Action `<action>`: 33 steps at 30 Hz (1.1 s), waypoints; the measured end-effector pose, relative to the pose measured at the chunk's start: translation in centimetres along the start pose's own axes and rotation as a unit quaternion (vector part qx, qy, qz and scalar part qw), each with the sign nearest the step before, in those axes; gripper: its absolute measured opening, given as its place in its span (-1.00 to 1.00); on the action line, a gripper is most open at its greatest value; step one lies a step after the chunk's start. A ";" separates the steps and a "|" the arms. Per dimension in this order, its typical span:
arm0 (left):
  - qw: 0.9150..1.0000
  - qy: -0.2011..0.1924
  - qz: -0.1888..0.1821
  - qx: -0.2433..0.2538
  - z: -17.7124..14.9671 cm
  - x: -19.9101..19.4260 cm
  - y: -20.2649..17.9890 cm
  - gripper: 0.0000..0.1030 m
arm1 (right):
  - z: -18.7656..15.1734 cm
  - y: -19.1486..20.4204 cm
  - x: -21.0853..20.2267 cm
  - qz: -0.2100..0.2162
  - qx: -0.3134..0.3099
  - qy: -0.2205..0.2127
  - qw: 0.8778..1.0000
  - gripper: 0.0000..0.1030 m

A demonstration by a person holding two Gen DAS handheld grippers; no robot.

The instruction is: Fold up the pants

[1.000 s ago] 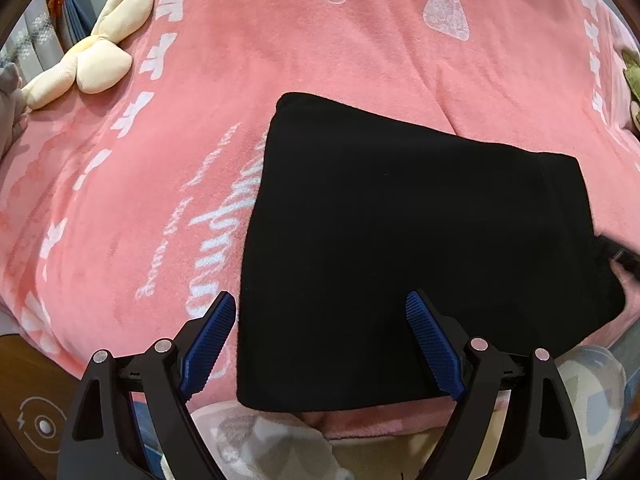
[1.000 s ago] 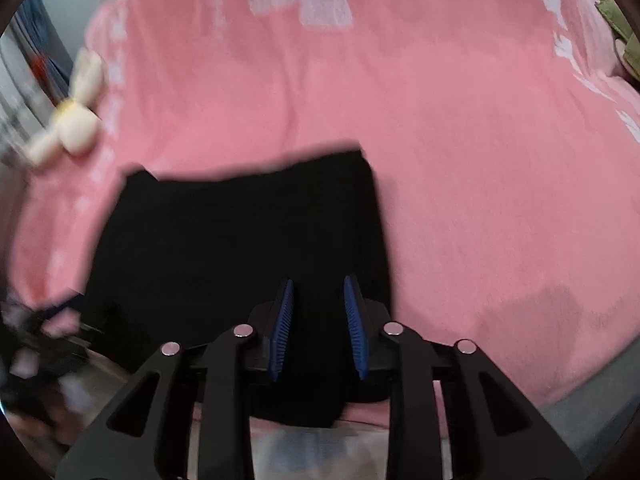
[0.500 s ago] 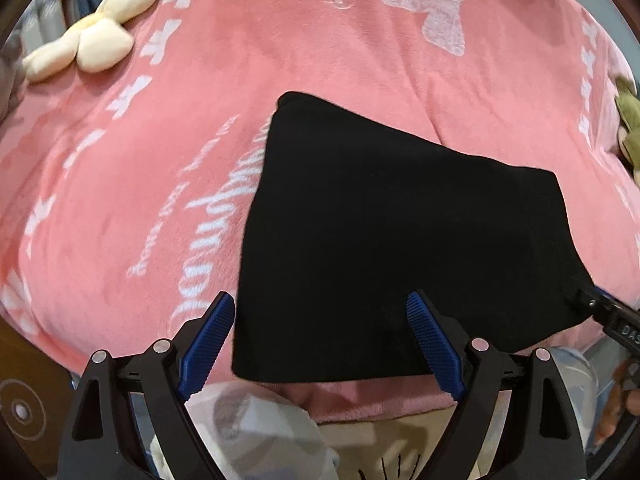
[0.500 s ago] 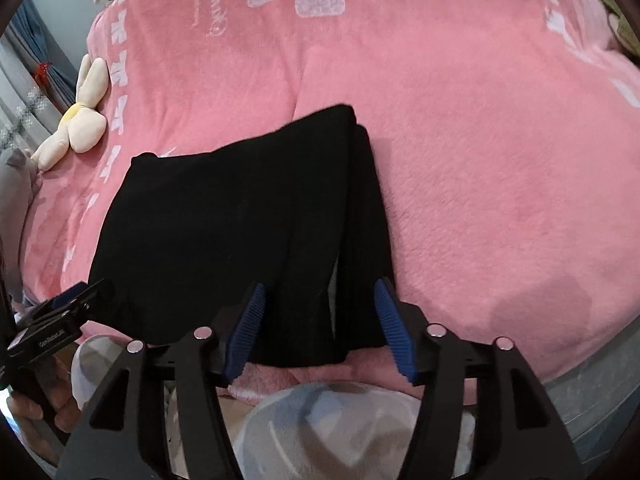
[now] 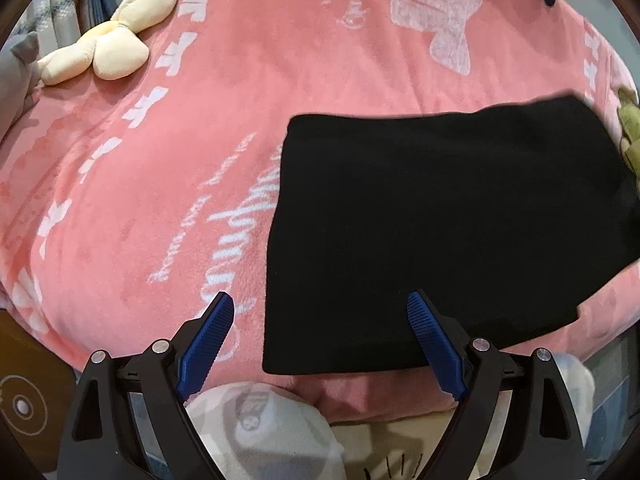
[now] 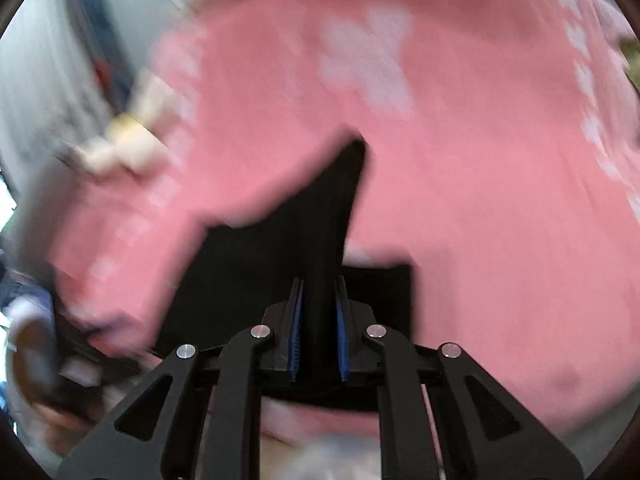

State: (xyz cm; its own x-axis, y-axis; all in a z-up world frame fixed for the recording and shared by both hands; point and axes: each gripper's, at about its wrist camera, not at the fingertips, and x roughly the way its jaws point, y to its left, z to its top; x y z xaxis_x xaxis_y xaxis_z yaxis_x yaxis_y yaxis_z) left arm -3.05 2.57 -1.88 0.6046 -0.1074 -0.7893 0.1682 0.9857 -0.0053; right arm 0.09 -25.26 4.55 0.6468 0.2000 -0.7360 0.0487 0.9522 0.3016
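Observation:
The black pants lie folded into a rectangle on the pink blanket. My left gripper is open and empty, just above the near left corner of the pants, not touching them. In the blurred right wrist view, my right gripper is shut on the right edge of the pants and lifts that edge into a raised ridge above the blanket.
A cream plush toy lies at the blanket's far left. A green plush sits at the right edge. The bed's near edge runs just below the pants, with the person's pale clothing under the left gripper.
My right gripper opened half a second ago and has now shut on the pants' right edge and lifted it. My left gripper shifted left and stays open.

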 end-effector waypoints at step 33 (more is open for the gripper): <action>0.990 0.054 -0.115 -0.059 2.7 7.1 -0.3 0.59 | -3.6 -4.1 6.3 0.092 0.153 0.063 0.982 -0.30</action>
State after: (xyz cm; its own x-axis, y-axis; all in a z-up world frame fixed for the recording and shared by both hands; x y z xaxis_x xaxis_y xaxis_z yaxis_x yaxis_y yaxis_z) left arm 3.29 1.13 -5.82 0.4738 -0.3218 -0.8197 0.1960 0.9460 -0.2581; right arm 1.20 -27.05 -3.48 0.5680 0.4068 -0.7155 0.1791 0.7874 0.5898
